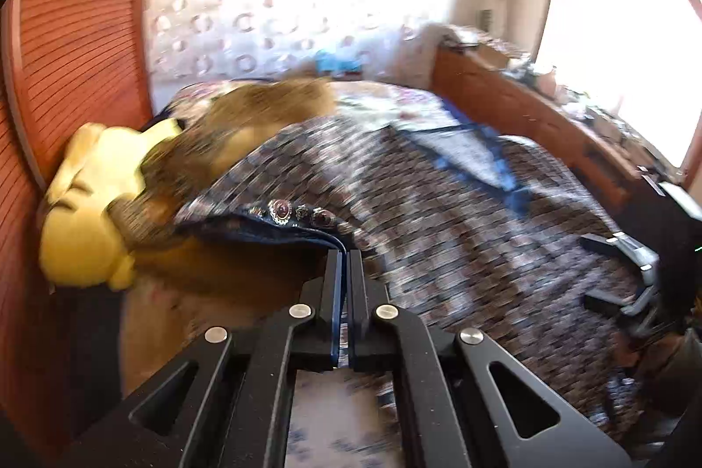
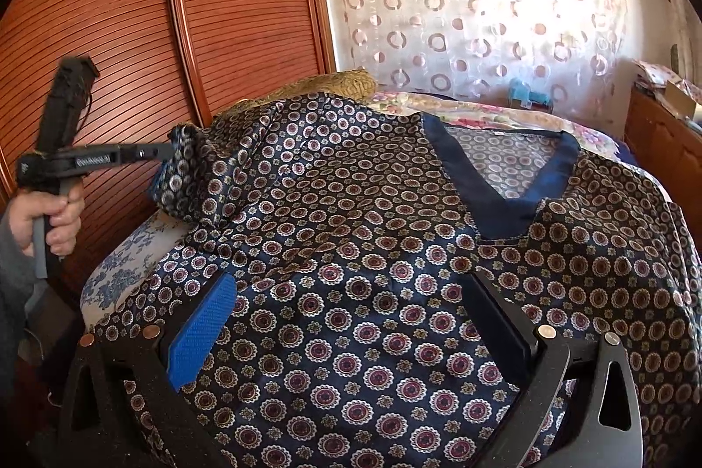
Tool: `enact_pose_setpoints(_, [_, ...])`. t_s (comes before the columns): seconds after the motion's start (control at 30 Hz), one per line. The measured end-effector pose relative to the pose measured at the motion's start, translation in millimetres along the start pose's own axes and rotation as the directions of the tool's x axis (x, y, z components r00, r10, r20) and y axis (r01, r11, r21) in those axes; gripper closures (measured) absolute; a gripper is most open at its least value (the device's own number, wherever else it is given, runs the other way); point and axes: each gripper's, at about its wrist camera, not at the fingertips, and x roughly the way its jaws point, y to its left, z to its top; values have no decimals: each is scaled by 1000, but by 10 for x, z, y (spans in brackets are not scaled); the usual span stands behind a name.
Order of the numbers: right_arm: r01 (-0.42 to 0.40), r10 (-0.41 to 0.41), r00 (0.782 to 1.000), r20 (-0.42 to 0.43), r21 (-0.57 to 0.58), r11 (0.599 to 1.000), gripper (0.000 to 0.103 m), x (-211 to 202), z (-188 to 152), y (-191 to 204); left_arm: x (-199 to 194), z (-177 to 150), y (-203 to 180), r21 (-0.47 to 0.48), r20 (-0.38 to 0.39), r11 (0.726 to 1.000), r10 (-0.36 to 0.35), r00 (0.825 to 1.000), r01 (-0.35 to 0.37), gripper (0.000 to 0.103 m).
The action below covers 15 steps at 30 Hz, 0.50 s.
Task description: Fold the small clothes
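A navy top (image 2: pixel 373 248) with a round medallion print and a blue V-neck trim (image 2: pixel 522 200) lies spread over the bed. My left gripper (image 1: pixel 344 254) is shut on the edge of its sleeve (image 1: pixel 281 212) and holds it lifted off the bed. In the right wrist view a hand carries that left gripper (image 2: pixel 169 152) at the left, with the bunched sleeve (image 2: pixel 197 169) in its tips. My right gripper (image 2: pixel 346 284) hovers open over the top's lower body, nothing between its fingers; in the left wrist view the right gripper (image 1: pixel 599 273) is at the far right.
The bed's floral sheet (image 2: pixel 123 270) shows at its left edge. A yellow plush toy (image 1: pixel 87 213) and a brown furry cushion (image 2: pixel 342 84) lie at the bed's far left. Wooden slatted wardrobe doors (image 2: pixel 131 29) stand close on the left. A cluttered wooden dresser (image 1: pixel 526 117) runs along the right.
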Motion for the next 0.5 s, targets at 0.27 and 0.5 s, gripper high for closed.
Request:
enact_pose_setpoints(0.27, [26,-27,1000,11,34,999,1,-154,-42,-194,274,275,-859,177,-47,980,-89,995,96,101])
enact_pose_setpoints(0.5, [54,-54,999,2,65,996,1,-251,-134,-362,368,228,-945,181,-60,981,-65,996,75,82])
